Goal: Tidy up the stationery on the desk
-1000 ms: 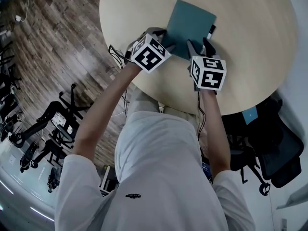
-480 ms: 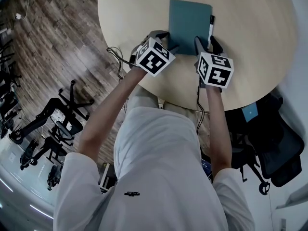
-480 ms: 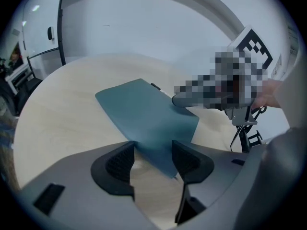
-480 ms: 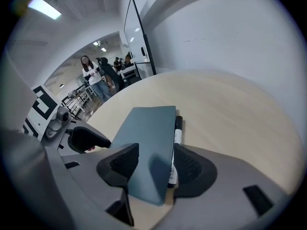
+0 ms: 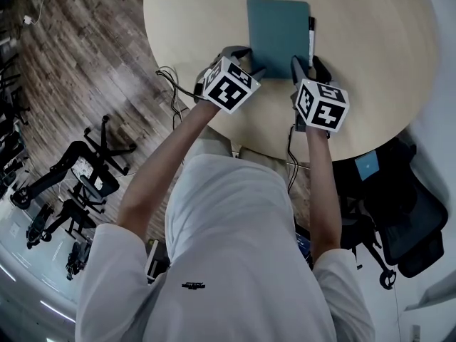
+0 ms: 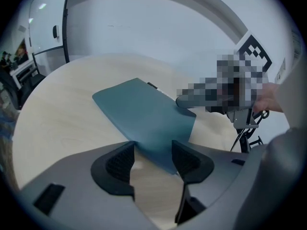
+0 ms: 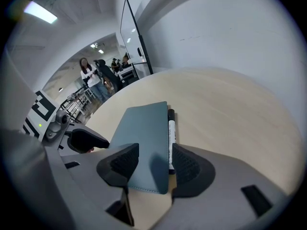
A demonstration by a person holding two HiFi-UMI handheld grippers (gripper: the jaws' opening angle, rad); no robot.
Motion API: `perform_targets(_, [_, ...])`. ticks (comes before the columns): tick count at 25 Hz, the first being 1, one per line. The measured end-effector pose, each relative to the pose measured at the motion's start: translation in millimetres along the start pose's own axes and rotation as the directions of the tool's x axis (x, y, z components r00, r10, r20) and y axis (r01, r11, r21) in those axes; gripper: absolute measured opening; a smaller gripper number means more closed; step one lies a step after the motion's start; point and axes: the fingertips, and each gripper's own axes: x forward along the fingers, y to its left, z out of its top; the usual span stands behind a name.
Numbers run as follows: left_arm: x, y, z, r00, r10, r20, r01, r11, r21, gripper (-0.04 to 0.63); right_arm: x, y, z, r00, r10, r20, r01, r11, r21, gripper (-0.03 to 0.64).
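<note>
Teal notebook (image 5: 278, 28) closed, flat on your desk (image 5: 377, 63), short edge towards you; black-and-white marker pen (image 5: 311, 38) lying parallel, just beside its right edge

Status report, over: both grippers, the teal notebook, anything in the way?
Left gripper open, near left corner of notebook between jaws. Right gripper open at near right corner. Notebook flat on table, marker along right edge. Nothing blocking.

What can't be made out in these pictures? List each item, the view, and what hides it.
Pen: near end, right gripper view, behind the fingers.
Notebook: near corners, head view, under left gripper and right gripper.
Pen's print: too small in every view.
Table: far edge, head view, cut by the frame.
</note>
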Motion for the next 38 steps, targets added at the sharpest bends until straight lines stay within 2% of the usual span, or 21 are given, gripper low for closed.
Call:
perform_targets(4, [-11,5,4,0.998,0.044,0.054,-0.040,0.997,-0.058,0.255,-4,-3,-1,1.000,0.001,0.007,-0.001,1.000,0.008,0.230])
perform_targets(8, [-28,0,16,0.989,0.047,0.138,-0.029,0.992,-0.126,0.236,-11,-12,0,1.000,-0.009,0.002,0.009,1.000,-0.001,0.229])
perform_targets(10, [-34,-3,21,0.984,0.067,0.162,-0.044,0.989,-0.140,0.197,-12,-21,0,1.000,-0.030,-0.001,0.030,1.000,-0.005,0.219])
perform_targets(12, [-36,-4,23,0.978,0.097,0.182,-0.068,0.985,-0.159,0.103,-9,-29,0,0.999,-0.049,-0.003,0.049,0.999,-0.007,0.146])
perform_targets(13, [-36,-5,25,0.976,0.109,0.189,-0.077,0.982,-0.170,0.063,-6,-33,0,0.999,-0.050,-0.005,0.050,0.999,-0.008,0.135])
perform_targets(15, [-32,-8,28,0.972,0.117,0.201,-0.078,0.978,-0.194,0.041,0,-38,3,0.999,-0.048,-0.008,0.048,0.999,-0.019,0.135])
perform_targets(19, [-28,-13,32,0.970,0.125,0.207,-0.076,0.970,-0.230,0.029,13,-40,8,0.999,-0.041,-0.018,0.040,0.998,-0.047,0.129])
perform_targets(23, [-21,-20,33,0.973,0.114,0.199,-0.068,0.972,-0.225,0.029,25,-40,14,1.000,-0.016,-0.021,0.015,0.999,-0.050,0.104])
perform_targets(29, [-16,-25,28,0.976,0.104,0.189,-0.057,0.969,-0.240,0.029,34,-38,15,0.996,0.012,-0.086,-0.022,0.992,-0.120,0.103])
perform_targets(33, [-14,-22,25,0.977,0.111,0.184,-0.063,0.966,-0.250,0.029,34,-44,16,0.996,0.001,-0.091,-0.014,0.989,-0.145,0.089])
perform_targets(36, [-14,-18,25,0.975,0.120,0.186,-0.067,0.961,-0.267,0.029,36,-49,20,0.996,0.005,-0.085,-0.016,0.992,-0.128,0.087])
perform_targets(38, [-15,-16,24,0.975,0.124,0.185,-0.070,0.958,-0.278,0.029,37,-47,22,0.995,0.041,-0.088,-0.048,0.996,-0.071,0.087])
